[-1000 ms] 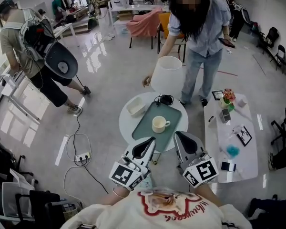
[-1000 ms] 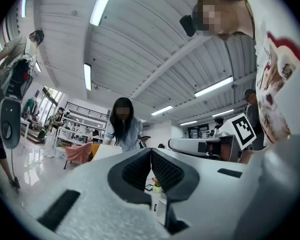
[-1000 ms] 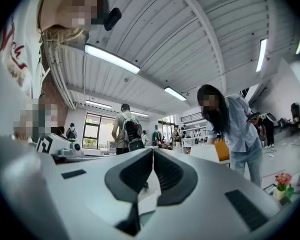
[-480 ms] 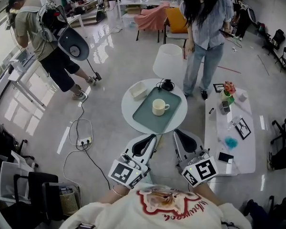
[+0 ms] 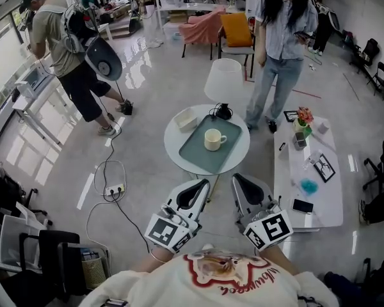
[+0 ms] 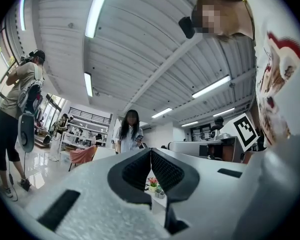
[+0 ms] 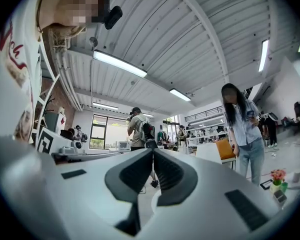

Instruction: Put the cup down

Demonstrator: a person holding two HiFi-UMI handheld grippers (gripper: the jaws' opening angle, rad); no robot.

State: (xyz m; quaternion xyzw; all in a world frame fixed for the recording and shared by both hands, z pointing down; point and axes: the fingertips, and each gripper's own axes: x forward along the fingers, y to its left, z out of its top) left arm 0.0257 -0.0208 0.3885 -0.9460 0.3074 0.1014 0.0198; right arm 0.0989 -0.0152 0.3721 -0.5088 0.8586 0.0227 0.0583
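A cream cup (image 5: 212, 139) stands upright on a green tray (image 5: 198, 155) on the round white table (image 5: 235, 160). Both grippers hang close to my body, short of the table's near edge and apart from the cup. My left gripper (image 5: 203, 185) is shut with nothing in it; in the left gripper view its jaws (image 6: 150, 152) meet and point up towards the ceiling. My right gripper (image 5: 235, 178) is likewise shut and holds nothing; its jaws (image 7: 153, 152) touch in the right gripper view.
A lamp with a white shade (image 5: 224, 82) and a white box (image 5: 186, 119) share the round table. A low white table (image 5: 313, 200) with small items stands to the right. A person in a blue shirt (image 5: 283, 31) stands behind; another with a backpack (image 5: 61, 40) at left. A power strip (image 5: 112, 189) lies on the floor.
The round table with the cup now sits farther from my grippers. The person in the blue shirt has straightened up and stepped back. Both grippers stay shut.
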